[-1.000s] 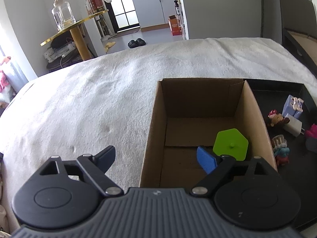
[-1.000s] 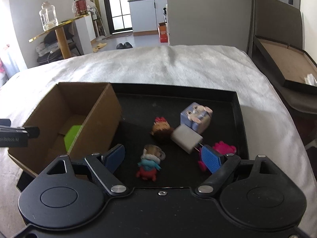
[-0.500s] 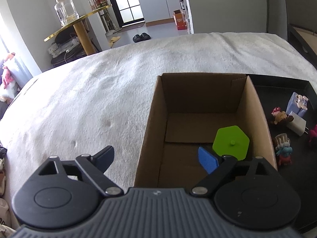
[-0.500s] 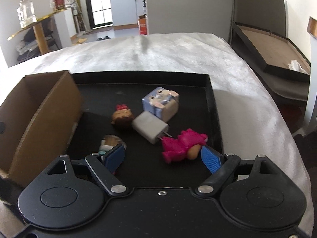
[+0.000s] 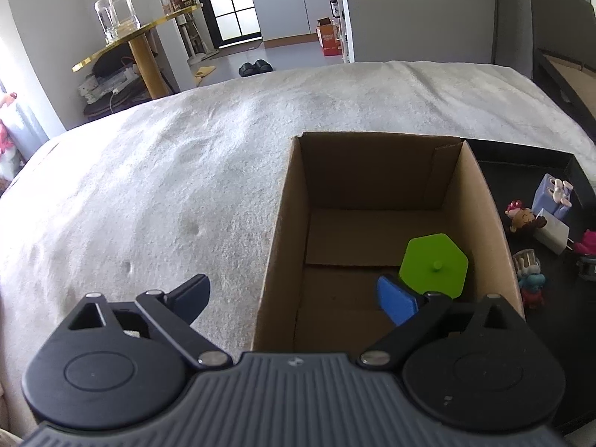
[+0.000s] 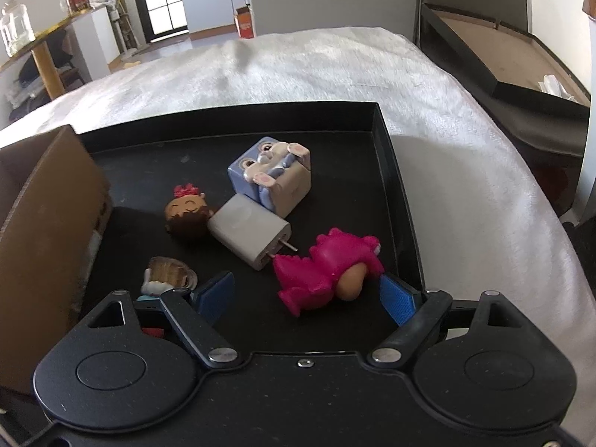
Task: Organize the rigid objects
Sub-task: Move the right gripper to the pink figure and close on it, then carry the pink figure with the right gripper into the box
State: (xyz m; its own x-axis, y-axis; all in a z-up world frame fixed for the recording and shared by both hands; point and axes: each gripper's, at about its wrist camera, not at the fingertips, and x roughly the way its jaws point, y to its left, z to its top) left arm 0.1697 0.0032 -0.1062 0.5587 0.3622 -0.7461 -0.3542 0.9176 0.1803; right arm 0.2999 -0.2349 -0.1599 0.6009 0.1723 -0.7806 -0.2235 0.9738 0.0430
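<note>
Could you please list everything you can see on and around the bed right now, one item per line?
cardboard box: one, brown, on the white bed cover, left of the tray
hexagonal piece: one, lime green, inside the box
tray: one, black, right of the box
bunny cube: one, blue and beige, in the tray
charger: one, white, mid tray
doll head: one, brown, red bow, beside the charger
pink figure: one, lying near the front
small figure: one, partly hidden
left gripper: open, empty, jaws just opening, over the box's near edge
right gripper: open, astride the pink figure
</note>
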